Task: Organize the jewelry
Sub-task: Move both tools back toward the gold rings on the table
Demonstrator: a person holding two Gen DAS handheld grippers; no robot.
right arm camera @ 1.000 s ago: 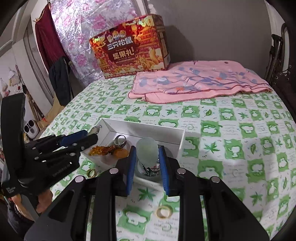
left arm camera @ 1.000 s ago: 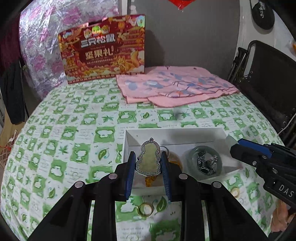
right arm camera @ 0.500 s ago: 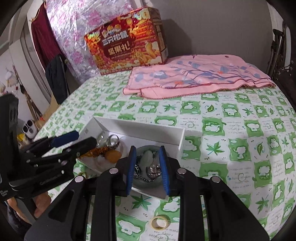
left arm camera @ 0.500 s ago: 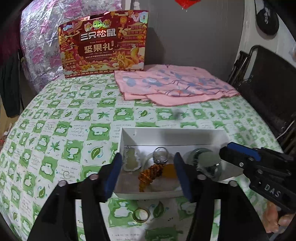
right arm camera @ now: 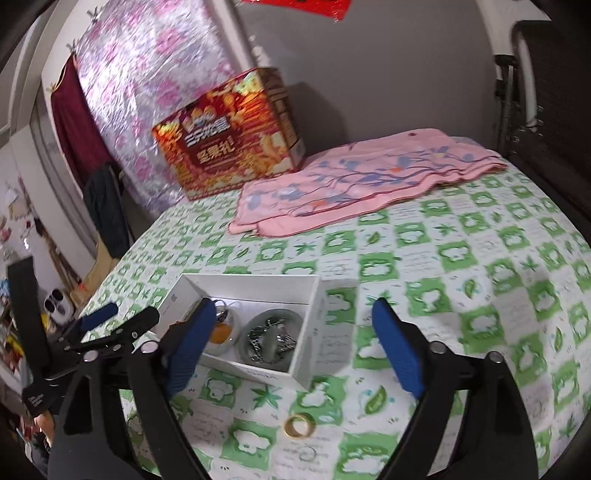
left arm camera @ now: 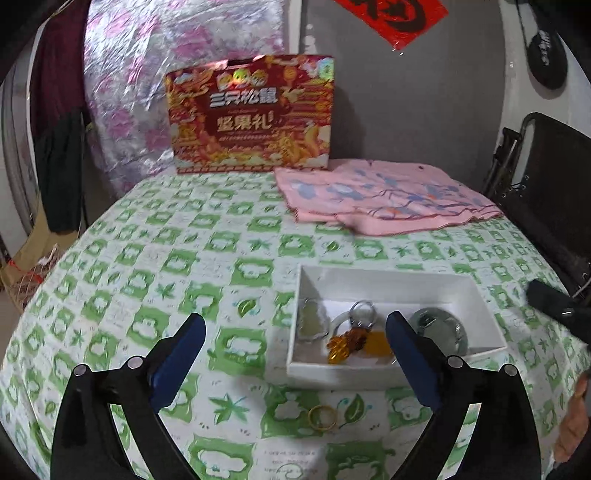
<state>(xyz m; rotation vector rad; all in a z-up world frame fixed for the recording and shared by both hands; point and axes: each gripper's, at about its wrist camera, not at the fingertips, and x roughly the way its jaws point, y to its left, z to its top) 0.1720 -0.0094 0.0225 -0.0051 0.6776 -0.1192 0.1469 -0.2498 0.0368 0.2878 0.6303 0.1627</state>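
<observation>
Background clutter around your table, nothing here belongs to the job.

You've got a green-and-white leaf-print tablecloth (left arm camera: pixel 177 258) filling the middle of both views; a red gift box (left arm camera: pixel 251 114) with Chinese lettering stands upright at its far edge, upper centre in the left view, upper left in the right. Just beside it a folded pink floral cloth (left arm camera: pixel 388 199) lies flat, right of centre. Behind the box you see a shiny pink-flowered foil sheet (right arm camera: pixel 147 74) hanging, dark clothes (left arm camera: pixel 59 155) at far left, a black folding chair (left arm camera: pixel 546 177) at right edge, red paper decoration (left arm camera: pixel 399 18) top centre on the grey wall.
</observation>
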